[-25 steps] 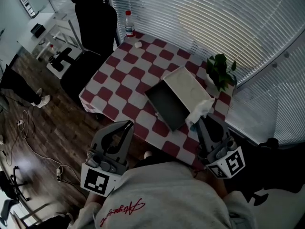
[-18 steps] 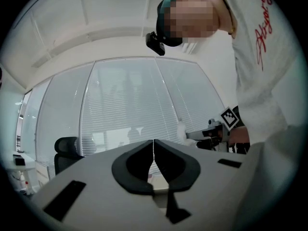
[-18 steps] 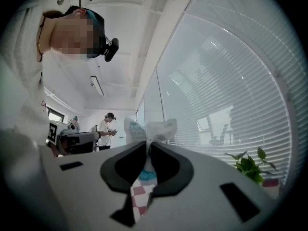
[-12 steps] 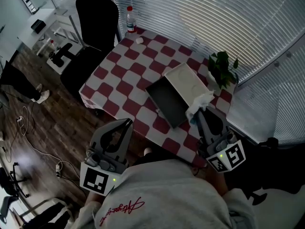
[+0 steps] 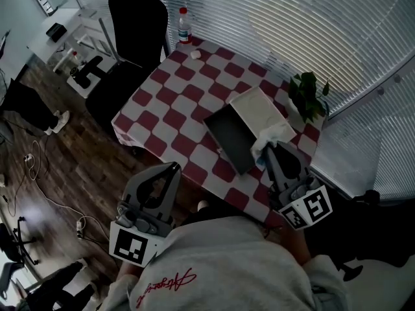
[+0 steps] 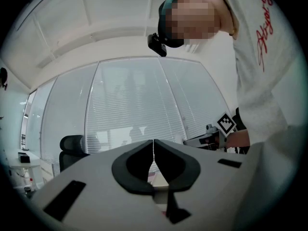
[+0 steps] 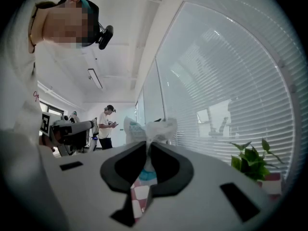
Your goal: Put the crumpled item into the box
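The crumpled item [image 5: 270, 137], a white and pale blue plastic wrapper, is pinched in my right gripper [image 5: 270, 149] and held above the near right end of the box. It sticks up from the jaw tips as the crumpled item [image 7: 155, 128] in the right gripper view. The box [image 5: 226, 137] is open, dark inside, with its white lid [image 5: 260, 111] folded back, on the red and white checked table [image 5: 176, 119]. My left gripper [image 5: 170, 172] hangs shut off the table's near edge, jaws touching and nothing between them, as the left gripper [image 6: 153, 146] in its own view.
A potted plant [image 5: 308, 96] stands at the table's right corner close to the box. A bottle [image 5: 185, 26] and a small white lump [image 5: 195, 54] sit at the far corner. A black chair [image 5: 128, 24] stands left of the table; window blinds lie beyond.
My right gripper has carried the crumpled item slightly left, toward the box's near end. The view has shifted a little. The left gripper stays where it was.
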Demonstrator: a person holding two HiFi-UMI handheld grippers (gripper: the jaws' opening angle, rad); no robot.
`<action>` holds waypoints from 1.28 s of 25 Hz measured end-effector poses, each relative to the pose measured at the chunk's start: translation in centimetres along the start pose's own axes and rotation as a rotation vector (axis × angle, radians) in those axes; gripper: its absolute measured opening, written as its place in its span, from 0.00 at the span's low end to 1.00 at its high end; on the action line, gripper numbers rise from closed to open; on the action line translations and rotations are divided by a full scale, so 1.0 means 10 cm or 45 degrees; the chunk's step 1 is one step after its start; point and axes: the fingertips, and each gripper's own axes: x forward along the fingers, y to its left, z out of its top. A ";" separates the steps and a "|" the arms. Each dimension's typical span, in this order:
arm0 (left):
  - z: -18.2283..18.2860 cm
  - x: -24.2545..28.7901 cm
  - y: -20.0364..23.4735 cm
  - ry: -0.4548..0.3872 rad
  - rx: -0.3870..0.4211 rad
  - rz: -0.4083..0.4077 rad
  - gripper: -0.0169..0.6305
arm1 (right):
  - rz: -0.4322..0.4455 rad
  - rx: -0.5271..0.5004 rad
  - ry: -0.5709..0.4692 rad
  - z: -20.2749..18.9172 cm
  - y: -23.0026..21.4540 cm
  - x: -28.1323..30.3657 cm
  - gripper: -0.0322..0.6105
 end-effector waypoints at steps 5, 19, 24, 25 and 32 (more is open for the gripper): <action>-0.01 -0.04 0.03 0.008 -0.004 0.009 0.05 | 0.015 0.008 0.031 -0.06 0.03 0.07 0.12; -0.01 -0.11 0.00 0.020 0.001 0.029 0.05 | -0.003 0.018 0.128 -0.37 -0.08 0.19 0.12; -0.01 -0.12 0.00 0.024 0.006 0.036 0.05 | -0.018 0.035 0.186 -0.59 -0.14 0.23 0.12; -0.01 -0.12 0.00 0.025 0.007 0.037 0.05 | -0.018 0.032 0.197 -0.61 -0.15 0.24 0.12; -0.03 -0.15 0.03 0.035 0.008 0.056 0.05 | -0.022 0.036 0.255 -0.78 -0.19 0.33 0.12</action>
